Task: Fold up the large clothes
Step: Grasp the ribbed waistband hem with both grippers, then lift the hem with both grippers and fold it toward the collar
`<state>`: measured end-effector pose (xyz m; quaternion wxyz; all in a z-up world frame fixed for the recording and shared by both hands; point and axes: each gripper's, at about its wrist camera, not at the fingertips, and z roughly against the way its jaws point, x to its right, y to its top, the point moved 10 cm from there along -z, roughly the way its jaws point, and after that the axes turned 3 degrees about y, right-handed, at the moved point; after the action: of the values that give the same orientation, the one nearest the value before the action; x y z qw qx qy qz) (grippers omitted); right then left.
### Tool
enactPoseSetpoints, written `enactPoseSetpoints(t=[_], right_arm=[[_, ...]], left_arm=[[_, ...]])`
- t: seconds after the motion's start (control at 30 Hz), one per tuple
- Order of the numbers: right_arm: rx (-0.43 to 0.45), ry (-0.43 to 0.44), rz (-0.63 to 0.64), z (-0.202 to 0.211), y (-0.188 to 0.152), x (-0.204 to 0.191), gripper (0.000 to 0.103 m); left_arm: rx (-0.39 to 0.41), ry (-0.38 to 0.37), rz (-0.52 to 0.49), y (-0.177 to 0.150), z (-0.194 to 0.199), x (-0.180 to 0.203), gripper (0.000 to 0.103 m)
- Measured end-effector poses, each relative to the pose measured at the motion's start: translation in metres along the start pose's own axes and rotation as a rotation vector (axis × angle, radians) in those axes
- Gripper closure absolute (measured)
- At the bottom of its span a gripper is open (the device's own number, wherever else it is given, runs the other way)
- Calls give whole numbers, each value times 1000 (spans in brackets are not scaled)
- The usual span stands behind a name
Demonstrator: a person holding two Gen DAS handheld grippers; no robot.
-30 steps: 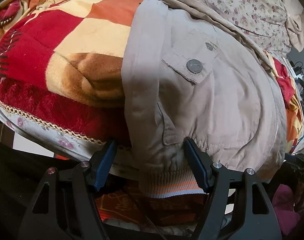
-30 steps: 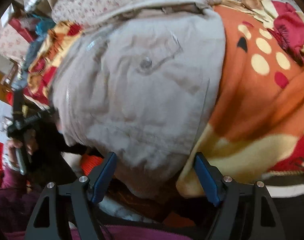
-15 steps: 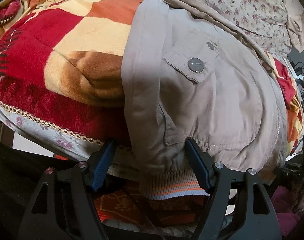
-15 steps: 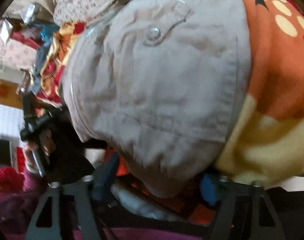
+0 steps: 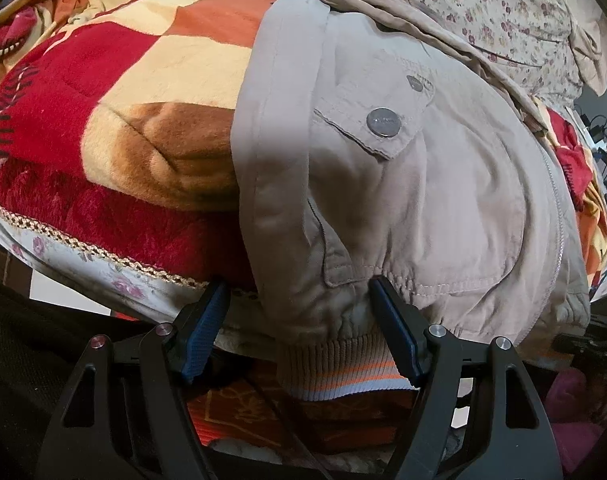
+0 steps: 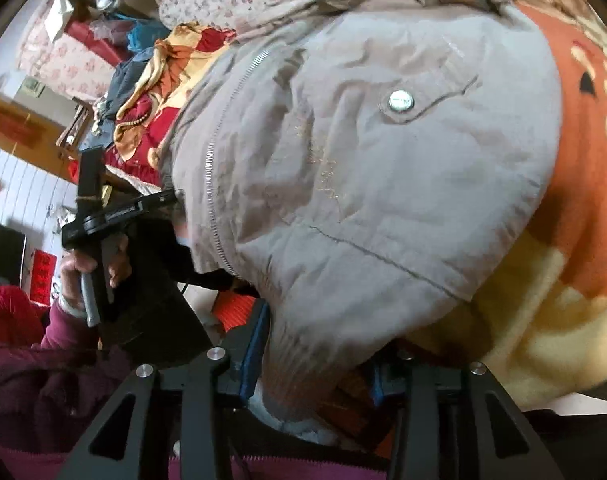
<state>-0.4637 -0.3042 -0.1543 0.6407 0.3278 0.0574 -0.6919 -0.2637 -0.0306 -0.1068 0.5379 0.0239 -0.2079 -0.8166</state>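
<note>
Now my right claw [image 6: 309,354] has been closing on the jacket [image 6: 383,184] hem; left claw [image 5: 303,332], wide, should straddle deeper before pinching.

Jacket [image 6: 383,200] hem hides right jaws' pads; contact unclear.

The jacket [image 5: 443,200] lies on the blanket [image 5: 143,92] ahead of both tongs, its ribbed hem [image 5: 343,368] nearest them. Blanket spreads left of the left tongs [image 5: 303,340]; a floral sheet [image 5: 483,8] lies beyond.
</note>
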Motion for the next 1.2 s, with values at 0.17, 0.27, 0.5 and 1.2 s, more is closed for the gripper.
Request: enactPoseSetpoints(t=[0.17,0.27,0.5,1.2], right_arm=[[37,23,28,19,3,-12,79],[88,38,110,44,5,-38,84],[256,121,148,99,32,-68,89],[641,-11,13,186,273,11,92]], left_arm=[[-21,-51,-39,-3,3,11,72],[0,-76,-75,0,16,19,89],[123,-294,-5,41,82,28,91],[398,-205,82,289,113,44,92]])
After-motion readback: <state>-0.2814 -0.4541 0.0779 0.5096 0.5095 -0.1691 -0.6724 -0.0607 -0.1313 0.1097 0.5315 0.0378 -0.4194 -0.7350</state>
